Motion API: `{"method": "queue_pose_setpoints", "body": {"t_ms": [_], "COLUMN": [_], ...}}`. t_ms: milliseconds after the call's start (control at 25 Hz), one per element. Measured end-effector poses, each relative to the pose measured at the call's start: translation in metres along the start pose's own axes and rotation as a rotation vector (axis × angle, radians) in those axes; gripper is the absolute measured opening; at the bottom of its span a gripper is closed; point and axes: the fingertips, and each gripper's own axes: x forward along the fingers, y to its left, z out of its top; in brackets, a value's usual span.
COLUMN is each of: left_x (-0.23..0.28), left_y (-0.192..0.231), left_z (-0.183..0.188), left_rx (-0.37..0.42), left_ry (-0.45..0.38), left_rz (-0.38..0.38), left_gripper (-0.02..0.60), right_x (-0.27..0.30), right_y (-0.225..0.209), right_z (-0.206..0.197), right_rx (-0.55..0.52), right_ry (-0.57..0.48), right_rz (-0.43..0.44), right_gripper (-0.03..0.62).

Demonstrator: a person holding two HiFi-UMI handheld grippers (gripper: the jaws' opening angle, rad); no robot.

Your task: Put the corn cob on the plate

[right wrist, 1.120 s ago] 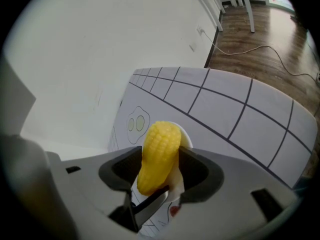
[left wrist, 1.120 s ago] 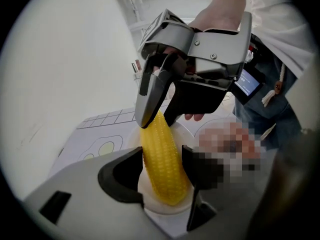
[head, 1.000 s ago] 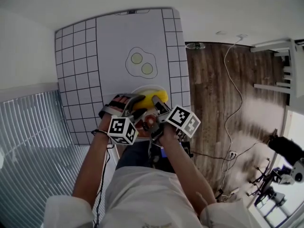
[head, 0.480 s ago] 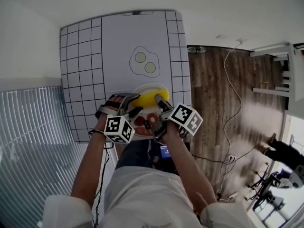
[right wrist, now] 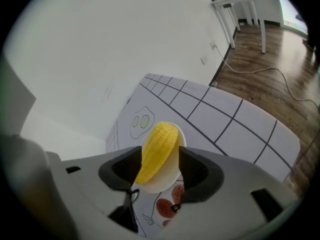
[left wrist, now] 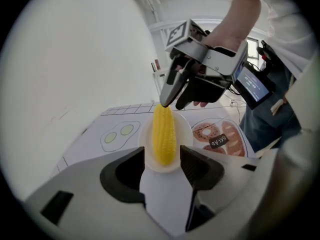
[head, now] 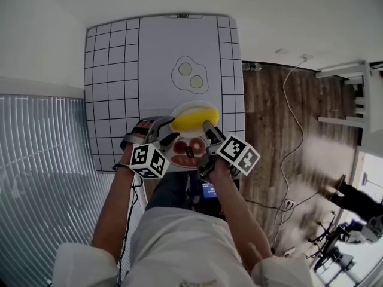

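Observation:
A yellow corn cob (head: 194, 118) lies on a small white plate (head: 191, 105) near the table's front edge. My left gripper (head: 167, 131) is at the cob's left end, open. Its jaws have just been closing a little, with nothing pressed between them. In the left gripper view the corn cob (left wrist: 164, 134) lies on the plate (left wrist: 186, 134) just beyond the left gripper (left wrist: 162, 159). My right gripper (head: 205, 145) stands open at the plate's near right side. In the right gripper view the corn cob (right wrist: 157, 149) lies beyond the open right gripper (right wrist: 160, 159), untouched.
The plate rests on a white mat with a printed fried-egg drawing (head: 190, 76) and a printed bread and doughnut picture (head: 187, 147). Black grid lines mark the table's borders (head: 111, 88). Wooden floor (head: 281, 118) with a cable and white furniture lies to the right.
The left gripper has eased back a little from the cob's left end and rolled slightly. The corn stays on the plate. The right gripper holds its place.

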Motion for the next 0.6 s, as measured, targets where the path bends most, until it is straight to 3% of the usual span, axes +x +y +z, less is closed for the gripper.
{"method": "queue_pose_setpoints", "body": {"t_ms": [120, 240, 320, 480, 600], "left_x": [-0.013, -0.027, -0.034, -0.044, -0.050], "left_y": [0.002, 0.007, 0.014, 0.024, 0.028], "left_z": [-0.003, -0.004, -0.004, -0.004, -0.003], "left_rx": [-0.085, -0.172, -0.233, -0.305, -0.350], "left_ry": [-0.028, -0.064, -0.086, -0.115, -0.145], "left_rz": [0.046, 0.131, 0.175, 0.205, 0.208], "left_gripper": [0.197, 0.067, 0.032, 0.009, 0.008], "right_x": [-0.011, -0.024, -0.029, -0.040, -0.056], "right_y": [0.002, 0.004, 0.012, 0.035, 0.038], "right_z": [-0.001, -0.001, 0.005, 0.019, 0.023], "right_rx": [-0.098, -0.226, -0.277, -0.357, -0.437], "right_ry": [-0.031, -0.075, -0.113, -0.193, -0.218], "right_rz": [-0.001, 0.000, 0.037, 0.186, 0.210], "right_gripper": [0.206, 0.065, 0.008, 0.006, 0.008]}}
